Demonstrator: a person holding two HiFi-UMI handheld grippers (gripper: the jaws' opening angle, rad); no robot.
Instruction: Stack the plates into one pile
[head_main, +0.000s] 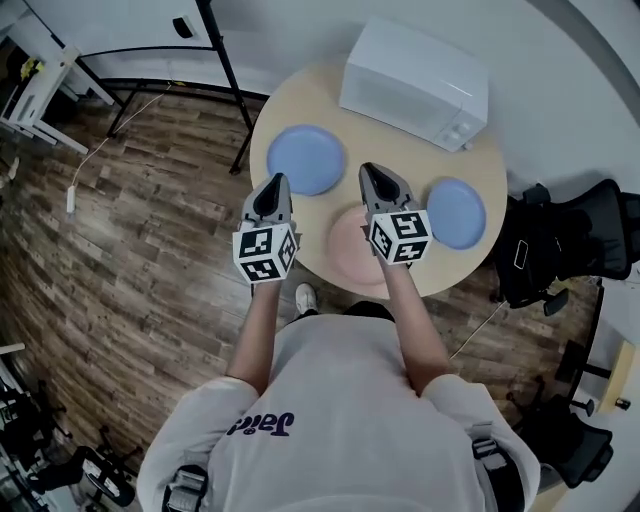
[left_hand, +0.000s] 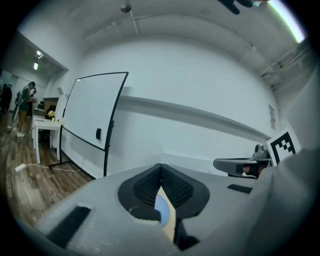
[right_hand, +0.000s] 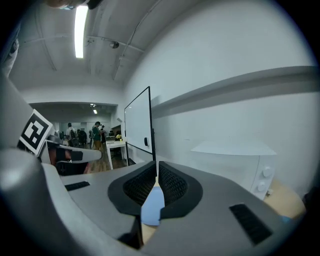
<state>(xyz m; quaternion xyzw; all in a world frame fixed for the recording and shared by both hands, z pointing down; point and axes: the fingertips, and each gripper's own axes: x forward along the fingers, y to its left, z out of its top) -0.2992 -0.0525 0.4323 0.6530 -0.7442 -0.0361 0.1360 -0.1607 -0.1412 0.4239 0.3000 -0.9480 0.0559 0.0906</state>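
Three plates lie apart on a round wooden table (head_main: 300, 230): a blue plate (head_main: 305, 160) at the left, a smaller blue plate (head_main: 457, 212) at the right, and a pink plate (head_main: 350, 238) at the near edge between them. My left gripper (head_main: 277, 181) hovers shut and empty over the near rim of the left blue plate. My right gripper (head_main: 371, 170) is shut and empty above the pink plate, hiding part of it. In the left gripper view the left gripper (left_hand: 161, 167) has its jaws together, with a sliver of blue plate (left_hand: 162, 207) below. The right gripper (right_hand: 157, 167) looks the same, above a blue plate (right_hand: 152, 205).
A white microwave (head_main: 415, 82) stands at the table's far side. A whiteboard stand (head_main: 225, 70) is at the far left of the table. Black chairs and a bag (head_main: 560, 250) crowd the right side. A white desk (head_main: 40, 85) stands at the far left on the wooden floor.
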